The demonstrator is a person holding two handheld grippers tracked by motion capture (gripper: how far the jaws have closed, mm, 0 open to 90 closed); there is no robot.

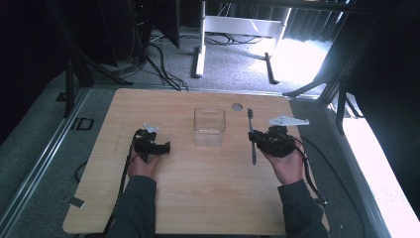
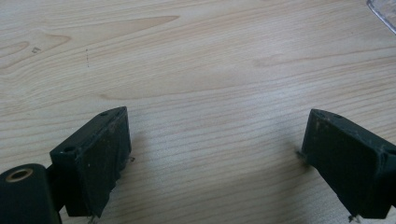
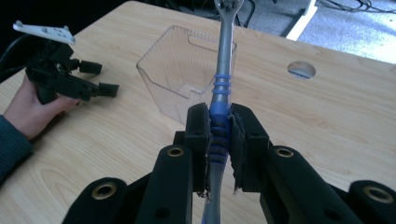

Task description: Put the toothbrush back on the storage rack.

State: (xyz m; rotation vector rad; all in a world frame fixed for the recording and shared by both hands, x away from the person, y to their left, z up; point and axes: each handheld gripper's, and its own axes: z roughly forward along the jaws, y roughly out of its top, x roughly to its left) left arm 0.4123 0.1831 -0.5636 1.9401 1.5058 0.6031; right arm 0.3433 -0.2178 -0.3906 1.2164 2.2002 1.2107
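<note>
Jaws of the right gripper (image 1: 257,137) clamp a toothbrush (image 1: 251,136) in the high view, just right of the clear container (image 1: 209,127); the left gripper (image 1: 157,147) rests spread on the table (image 1: 198,198). Left gripper view: jaws wide apart over bare wood. Right gripper view: jaws pinch the toothbrush's blue grip.

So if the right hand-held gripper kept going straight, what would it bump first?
Probably the clear plastic container: the right hand-held gripper and its toothbrush point toward it, though depth is hard to judge.
</note>
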